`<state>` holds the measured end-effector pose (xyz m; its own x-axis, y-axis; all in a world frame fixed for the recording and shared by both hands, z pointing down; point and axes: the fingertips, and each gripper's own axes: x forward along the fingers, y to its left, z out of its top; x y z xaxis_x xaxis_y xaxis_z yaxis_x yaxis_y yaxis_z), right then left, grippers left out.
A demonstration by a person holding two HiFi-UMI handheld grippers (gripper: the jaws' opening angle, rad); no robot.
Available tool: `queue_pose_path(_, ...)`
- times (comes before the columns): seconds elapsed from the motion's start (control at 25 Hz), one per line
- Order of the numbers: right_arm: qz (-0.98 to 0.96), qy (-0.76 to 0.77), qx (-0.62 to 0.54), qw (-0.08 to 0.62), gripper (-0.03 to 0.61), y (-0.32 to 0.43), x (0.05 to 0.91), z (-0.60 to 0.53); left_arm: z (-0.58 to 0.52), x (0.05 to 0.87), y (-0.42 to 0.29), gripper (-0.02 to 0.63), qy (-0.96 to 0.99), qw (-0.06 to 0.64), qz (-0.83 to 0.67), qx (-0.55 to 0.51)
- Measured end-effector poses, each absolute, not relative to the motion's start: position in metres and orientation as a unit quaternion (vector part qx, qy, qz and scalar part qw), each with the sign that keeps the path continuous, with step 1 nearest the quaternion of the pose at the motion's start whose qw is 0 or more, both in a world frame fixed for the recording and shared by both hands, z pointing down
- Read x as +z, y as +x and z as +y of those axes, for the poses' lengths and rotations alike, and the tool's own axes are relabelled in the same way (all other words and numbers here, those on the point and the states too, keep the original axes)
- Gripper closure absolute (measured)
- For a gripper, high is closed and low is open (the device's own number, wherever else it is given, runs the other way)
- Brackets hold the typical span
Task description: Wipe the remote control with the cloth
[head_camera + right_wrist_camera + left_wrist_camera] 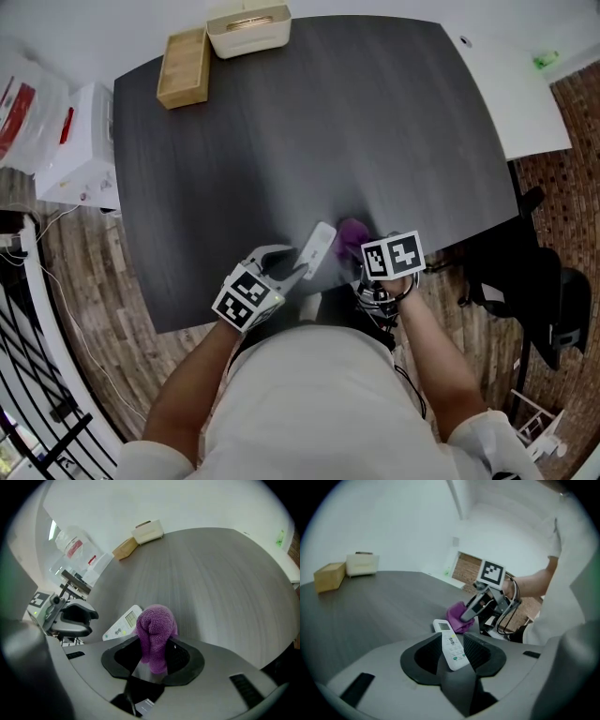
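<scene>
You are holding the left tongs point(452, 639) closed on the white remote control point(319, 246). Its lower end is sitting between the two pads, and its display end is pointing up and away from you, tilted above the near edge of the dark surface point(328, 122). The buttons and the small display are facing up toward you.

Your right tongs point(157, 645) are gripping the purple cloth point(157, 625). The cloth is bunched between the jaws, and a rounded lump of it is standing out beyond the tips. You are bringing this lump against the display end of the remote control. In the head view the cloth is sitting just beside the remote's far end, on its right side; I cannot tell whether it is really pressing on it.

Both of your hands are working close together at the near edge of the surface. At the far left corner a wooden box point(185, 67) and a cream container point(248, 28) are standing side by side, well apart from your hands.
</scene>
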<state>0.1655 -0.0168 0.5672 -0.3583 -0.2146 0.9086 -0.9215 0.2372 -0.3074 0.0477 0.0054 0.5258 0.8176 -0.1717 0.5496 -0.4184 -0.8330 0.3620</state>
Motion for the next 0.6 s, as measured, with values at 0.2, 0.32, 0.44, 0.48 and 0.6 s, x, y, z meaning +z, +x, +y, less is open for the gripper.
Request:
queue_pose_path(0.2, -0.689, 0.370, 0.473, 0.405, 0.448, 0.157, 0.565, 0.018, 0.012, 0.550, 0.038, 0.474, 0.890, 0.352, -0.132, 0.257)
queue_pose_path(0.32, -0.696, 0.347, 0.474, 0.413, 0.448, 0.139, 0.572, 0.028, 0.020, 0.554, 0.044, 0.474, 0.883, 0.378, -0.114, 0.253)
queue_pose_path(0.44, -0.706, 0.342, 0.465, 0.411, 0.448, 0.119, 0.574, 0.016, 0.020, 0.557, 0.048, 0.474, 0.875, 0.403, -0.116, 0.243)
queue_pose_path(0.48, -0.710, 0.340, 0.459, 0.411, 0.448, 0.113, 0.574, 0.011, 0.017, 0.559, 0.047, 0.474, 0.871, 0.412, -0.123, 0.238)
queue_pose_path(0.6, -0.723, 0.332, 0.439, 0.418, 0.448, 0.098, 0.574, -0.007, 0.007, 0.560, 0.040, 0.476, 0.863, 0.429, -0.147, 0.223)
